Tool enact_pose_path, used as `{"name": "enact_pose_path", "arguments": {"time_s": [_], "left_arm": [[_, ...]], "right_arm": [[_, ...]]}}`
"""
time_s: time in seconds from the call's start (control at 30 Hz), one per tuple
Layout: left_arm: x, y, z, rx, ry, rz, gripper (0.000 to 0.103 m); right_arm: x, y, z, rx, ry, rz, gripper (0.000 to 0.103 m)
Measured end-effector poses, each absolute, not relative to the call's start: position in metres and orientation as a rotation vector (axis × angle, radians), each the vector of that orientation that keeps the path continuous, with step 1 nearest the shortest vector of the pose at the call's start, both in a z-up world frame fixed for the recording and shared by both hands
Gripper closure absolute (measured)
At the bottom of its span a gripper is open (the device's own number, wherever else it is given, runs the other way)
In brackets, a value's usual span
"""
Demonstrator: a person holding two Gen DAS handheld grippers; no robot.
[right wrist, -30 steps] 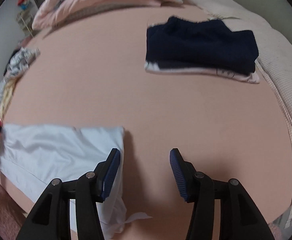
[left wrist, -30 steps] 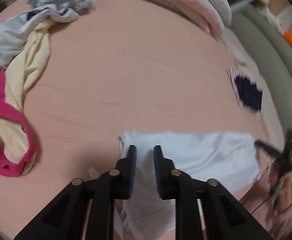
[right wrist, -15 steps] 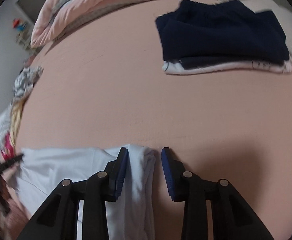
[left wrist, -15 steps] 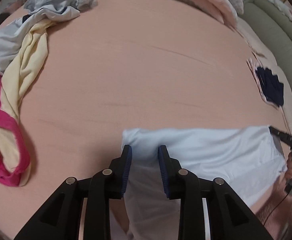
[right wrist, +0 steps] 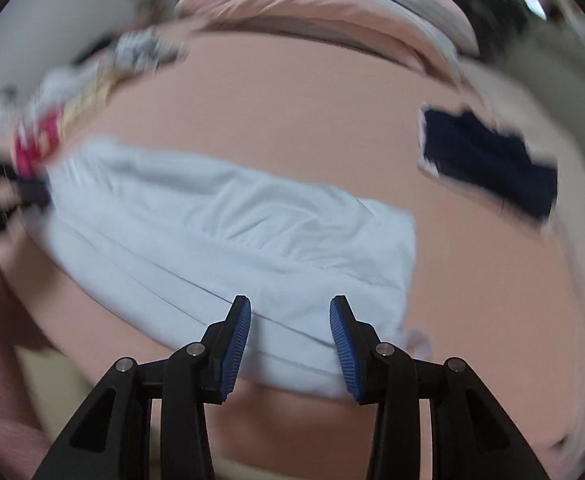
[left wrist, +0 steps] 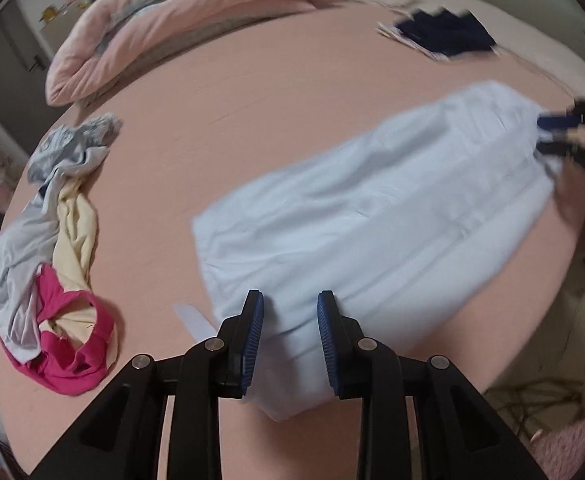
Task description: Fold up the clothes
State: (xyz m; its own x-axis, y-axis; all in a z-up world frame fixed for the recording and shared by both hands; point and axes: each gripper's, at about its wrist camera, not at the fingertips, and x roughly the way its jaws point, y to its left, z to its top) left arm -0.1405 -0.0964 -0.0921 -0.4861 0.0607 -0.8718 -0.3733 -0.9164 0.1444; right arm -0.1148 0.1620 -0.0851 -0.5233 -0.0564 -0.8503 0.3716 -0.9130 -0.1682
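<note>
My left fingers (left wrist: 252, 336) sit narrow, light-blue garment (left wrist: 372, 216) bunched between the blue pads; cloth fills the gap and looks pinched, so I read the left gripper (left wrist: 288, 340) as gripping the garment's near left end. My right fingers (right wrist: 234, 344) are wider and the jaws are opening; the folded edge of the same garment (right wrist: 228, 232) lies between them, gaps visible at both pads, no clamp. Right gripper (right wrist: 288, 344) is over the garment's near right end.

Garment lies stretched across the near part of the pink bed sheet (left wrist: 276, 96), folded lengthwise into a long band, layered edges on the near side.

Left view only: sharp look at the unfolded pile (left wrist: 52, 248) at left: grey, pale yellow and magenta pieces tangled, well apart from the blue garment. A white strip (left wrist: 192, 320) pokes out just left of my left fingers. Floor and cables show at the near right corner. My right gripper appears at the far right edge of this view, at the garment's other end.

Right view only: heavily blurred. Folded navy stack (right wrist: 488, 164) sits far right on the sheet, apart from the blue garment; the left view shows it small and smeared at far right (left wrist: 444, 34). The pile is only a colour smear at far left. My left gripper shows as a dark blur at the left edge.

Both views: pink quilt (left wrist: 180, 28) rolled along the far edge.
</note>
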Motion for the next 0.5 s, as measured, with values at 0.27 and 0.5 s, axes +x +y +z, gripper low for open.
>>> {"name": "enact_pose_path", "arguments": {"time_s": [0.27,0.5], "left_arm": [[-0.125,-0.123,-0.096,-1.444,0.482,2.396,0.072],[-0.128,-0.1,-0.1,-1.321,0.734,2.345,0.053]], "right_arm": [[-0.11,0.162,-0.089,1.398,0.674,-2.485,0.053],[-0.119,0.157,-0.085,1.393,0.658,-2.447,0.053]]}}
